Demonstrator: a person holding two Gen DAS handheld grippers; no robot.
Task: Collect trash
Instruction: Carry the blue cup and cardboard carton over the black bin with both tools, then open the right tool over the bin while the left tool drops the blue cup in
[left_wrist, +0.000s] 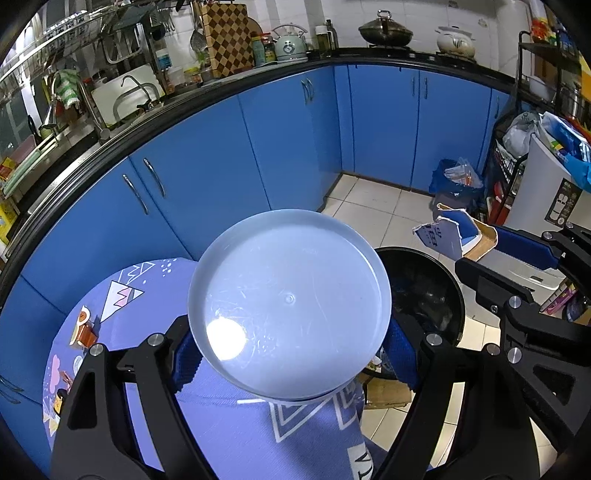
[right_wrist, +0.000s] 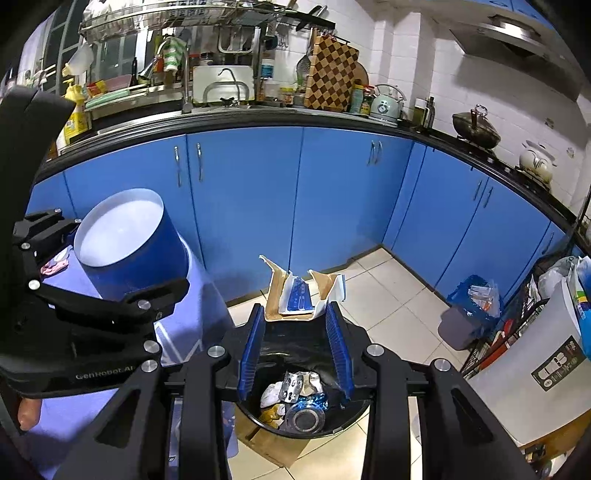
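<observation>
Left gripper (left_wrist: 291, 354) clamps a tilted blue tub (right_wrist: 129, 243) over the table (left_wrist: 229, 424); right gripper (right_wrist: 295, 347) pinches a torn carton (right_wrist: 299, 295), upright, above the bin (right_wrist: 295, 410).

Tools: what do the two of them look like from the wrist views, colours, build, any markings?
Both match. The left tool and the right tool have black angular linkage arms with cut-outs and round silver bolt heads. Their fingers carry ribbed blue pads. White lettering, partly readable as "GenRobot", sits on the left tool's body in the right wrist view. No cables or sleeves show.
</observation>
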